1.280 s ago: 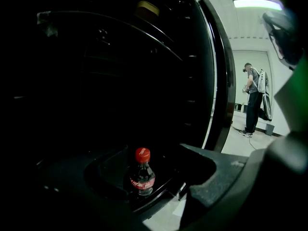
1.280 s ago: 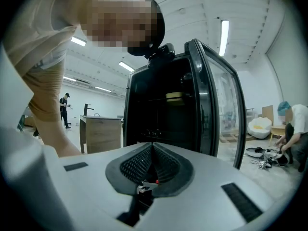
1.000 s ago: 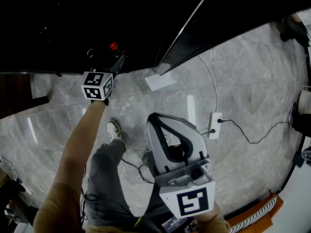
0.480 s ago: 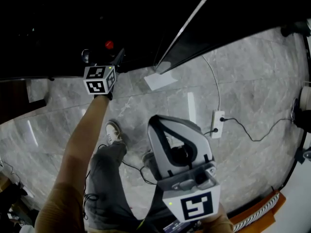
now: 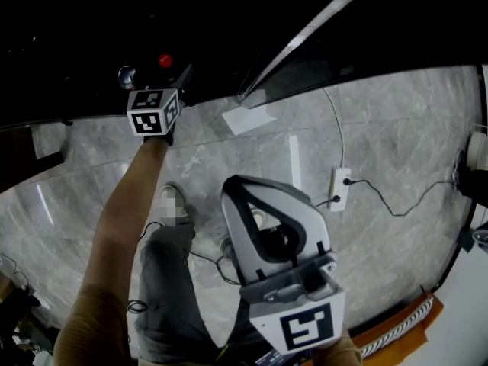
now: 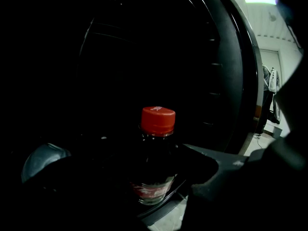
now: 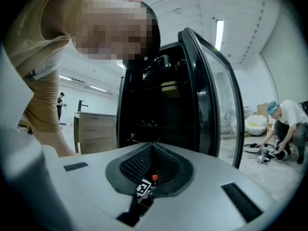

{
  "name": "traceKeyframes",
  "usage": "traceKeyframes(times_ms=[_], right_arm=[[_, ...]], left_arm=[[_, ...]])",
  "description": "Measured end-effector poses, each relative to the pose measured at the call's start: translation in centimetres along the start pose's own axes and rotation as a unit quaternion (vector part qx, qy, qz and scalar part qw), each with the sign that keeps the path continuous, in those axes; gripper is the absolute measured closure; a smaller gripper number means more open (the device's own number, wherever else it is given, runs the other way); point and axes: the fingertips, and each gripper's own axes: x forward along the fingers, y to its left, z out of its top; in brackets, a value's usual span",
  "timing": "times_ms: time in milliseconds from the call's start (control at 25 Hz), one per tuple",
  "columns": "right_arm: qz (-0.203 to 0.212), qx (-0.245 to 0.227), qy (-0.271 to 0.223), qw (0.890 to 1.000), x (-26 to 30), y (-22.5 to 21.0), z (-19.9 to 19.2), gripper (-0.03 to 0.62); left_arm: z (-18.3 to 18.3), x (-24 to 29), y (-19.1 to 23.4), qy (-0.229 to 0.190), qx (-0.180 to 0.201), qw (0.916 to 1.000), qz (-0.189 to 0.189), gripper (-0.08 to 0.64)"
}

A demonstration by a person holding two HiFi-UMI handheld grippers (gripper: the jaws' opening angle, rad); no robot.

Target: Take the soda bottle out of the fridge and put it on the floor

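The soda bottle (image 6: pixel 155 177), dark with a red cap (image 6: pixel 158 121), stands upright on the fridge's bottom shelf. My left gripper (image 6: pixel 126 170) reaches into the black fridge (image 7: pixel 159 109). It is open, its jaws have just been opening, and the bottle stands between them untouched. In the head view the cap (image 5: pixel 165 60) shows just beyond the left gripper (image 5: pixel 169 82). My right gripper (image 5: pixel 233 189) hangs back over the floor, shut with nothing in it, its pads (image 7: pixel 144 160) meeting.
The fridge's glass door (image 7: pixel 216 95) stands open to the right. A round grey thing (image 5: pixel 126 75) sits left of the bottle. On the marble floor lie a white sheet (image 5: pixel 248 118) and a power strip (image 5: pixel 338 183) with cables. A person (image 7: pixel 284 124) crouches far right.
My left gripper has reached further into the fridge and come closer to the red cap. The right gripper has stayed roughly where it was.
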Motion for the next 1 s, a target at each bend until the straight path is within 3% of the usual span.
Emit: traceKeyframes(times_ms=[200,440,680,1000], right_arm=[[-0.003,0.003,0.006,1.0,0.0,0.1,-0.3,0.591],[-0.01,0.016,0.008,1.0,0.5,0.2,-0.5,0.59],[-0.01,0.026,0.014,1.0,1.0,0.9,-0.8,0.591],[-0.003,0.032,0.016,0.999,1.8,2.4,-1.5,0.589]], left_arm=[[0.0,0.1,-0.2,-0.006,0.018,0.9998,0.003,0.249],[-0.3,-0.2,-1.3,-0.008,0.029,0.9991,-0.028,0.252],[0.0,-2.3,-1.7,-0.02,0.021,0.9988,-0.039,0.252],[-1.9,-5.8,-5.2,-0.027,0.067,0.9923,-0.101,0.252]])
